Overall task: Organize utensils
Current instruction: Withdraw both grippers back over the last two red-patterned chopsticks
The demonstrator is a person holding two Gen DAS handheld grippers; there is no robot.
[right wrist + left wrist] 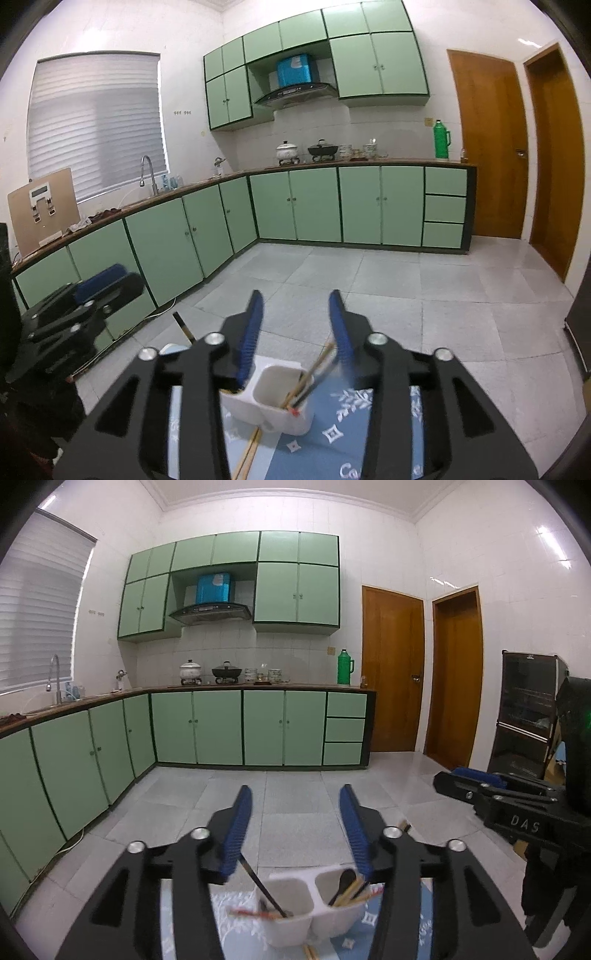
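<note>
Below both grippers, a white two-compartment holder (295, 919) is sitting on a blue patterned cloth (343, 435), w/ utensils standing in it.

Left gripper (295, 797) is hanging over the holder, jaws standing apart w/ nothing between the blue pads (236, 834). Holder is lying under and behind the fingertips, roughly centred in the gap. In the holder's left compartment a dark chopstick (264, 890) is leaning up toward the left pad; can't tell if it's touching. A red-tipped stick (255, 912) is lying across that compartment's rim. In the right compartment a dark spoon (345, 880) and wooden chopsticks (352, 892) are leaning toward the right pad.

Right gripper (295, 306) is also hanging over the holder, jaws parted, not gripping anything. From this cam the holder is sitting below the gap, a bit toward the left pad. Wooden chopsticks are slanting out of the near compartment toward the right pad; contact unclear. More wooden sticks (251, 450) are lying flat on the cloth just in front of the holder.
</note>
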